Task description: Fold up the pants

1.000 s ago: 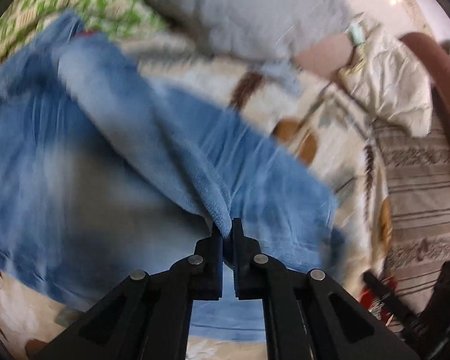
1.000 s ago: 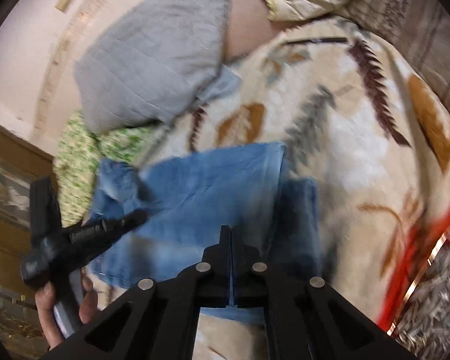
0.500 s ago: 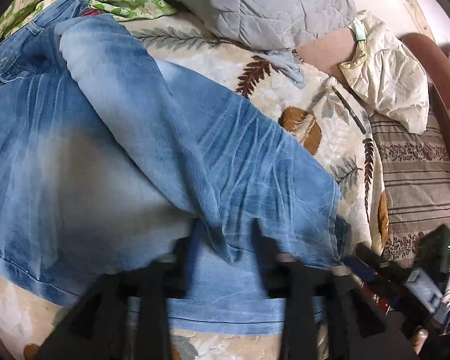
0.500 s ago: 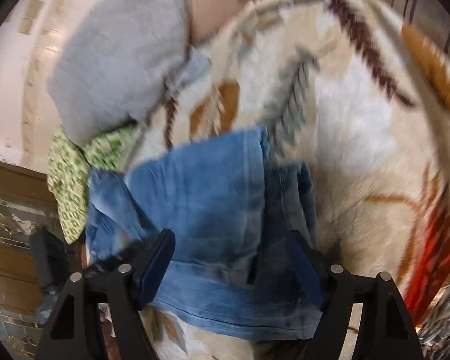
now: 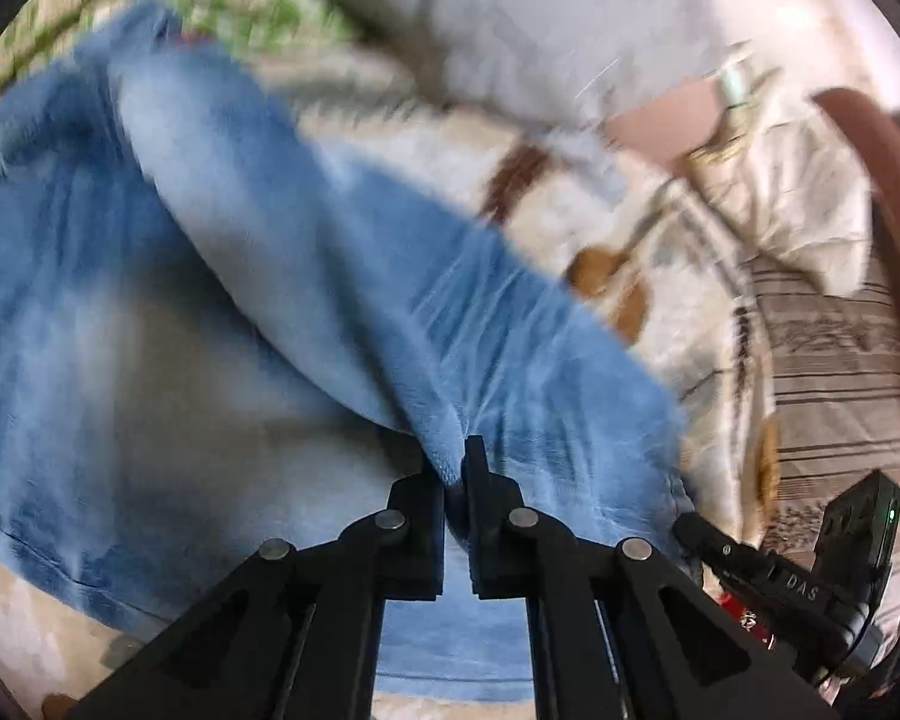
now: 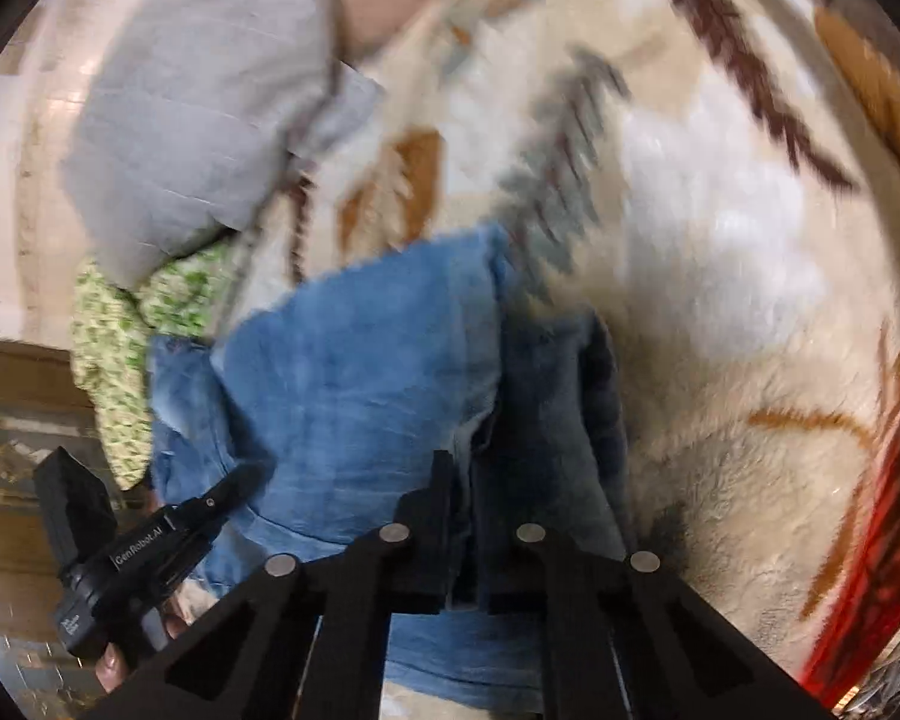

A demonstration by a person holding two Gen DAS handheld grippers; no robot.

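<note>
Faded blue jeans (image 5: 342,300) lie partly folded on a leaf-patterned blanket (image 5: 660,228). My left gripper (image 5: 453,468) is shut on a raised fold of the denim near its lower edge. In the right wrist view the jeans (image 6: 360,384) spread to the left, with a darker denim layer on the right side. My right gripper (image 6: 462,480) is shut on the jeans' edge there. The left gripper also shows in the right wrist view (image 6: 144,546), at the lower left, and the right gripper in the left wrist view (image 5: 768,576), at the lower right.
A grey quilted pillow (image 5: 540,18) and a green patterned cloth (image 5: 222,6) lie beyond the jeans. A cream bedcover (image 5: 798,174) and striped fabric (image 5: 834,372) are to the right. Wooden furniture (image 6: 24,396) stands at the bed's left side.
Half a second ago both grippers stood open over the jeans. Now both have shut on denim, pinching up folds at the near edge.
</note>
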